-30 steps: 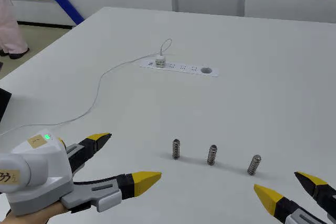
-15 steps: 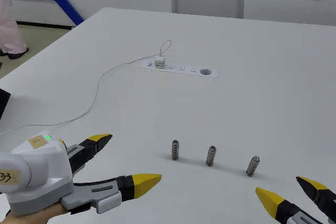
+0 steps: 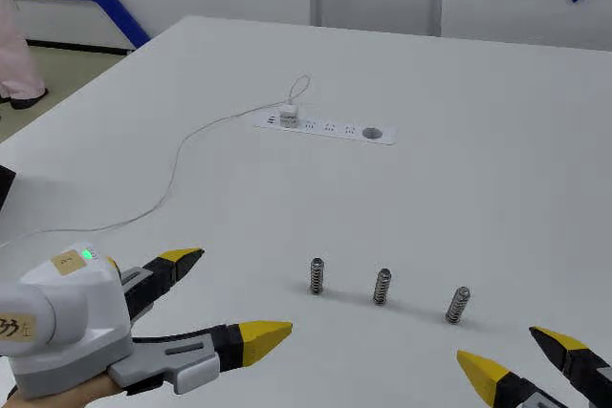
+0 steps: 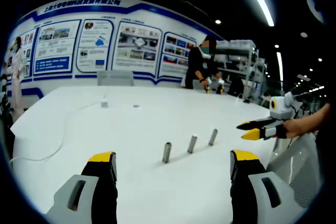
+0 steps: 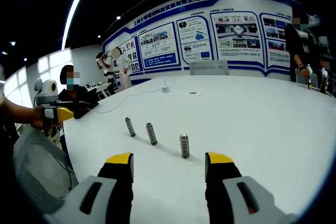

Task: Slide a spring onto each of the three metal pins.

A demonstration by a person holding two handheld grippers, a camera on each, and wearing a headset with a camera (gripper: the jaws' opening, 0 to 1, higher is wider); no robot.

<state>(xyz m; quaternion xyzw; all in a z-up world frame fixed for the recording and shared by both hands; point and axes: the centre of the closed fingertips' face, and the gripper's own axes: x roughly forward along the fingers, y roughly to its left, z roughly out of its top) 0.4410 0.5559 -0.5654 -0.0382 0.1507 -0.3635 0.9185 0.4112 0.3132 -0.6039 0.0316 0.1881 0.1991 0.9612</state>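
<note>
The left claw (image 3: 239, 291) hangs low over the near left part of the white bench (image 3: 478, 140), its two yellow-tipped jaws spread wide apart and holding nothing. The right claw (image 3: 499, 346) sits at the near right edge of the head view, its jaws also parted and empty. Between the two claws and a little farther out, three springs stand upright on the bench in a loose row, apart from one another: the left spring (image 3: 316, 275), the middle spring (image 3: 382, 286) and the right spring (image 3: 457, 304), which leans slightly. In the right gripper view the spring closest to that claw shows a rounded metal pin tip (image 5: 184, 136) at its top; for the other two I cannot tell this as clearly. Neither claw touches any spring. Farther back on the bench lies a white power strip (image 3: 323, 126) with a small white plug (image 3: 291, 114) in its left end, and a thin white cable (image 3: 177, 169) trails from it toward the left edge. A grey chair (image 3: 375, 2) stands behind the far edge of the bench.
</note>
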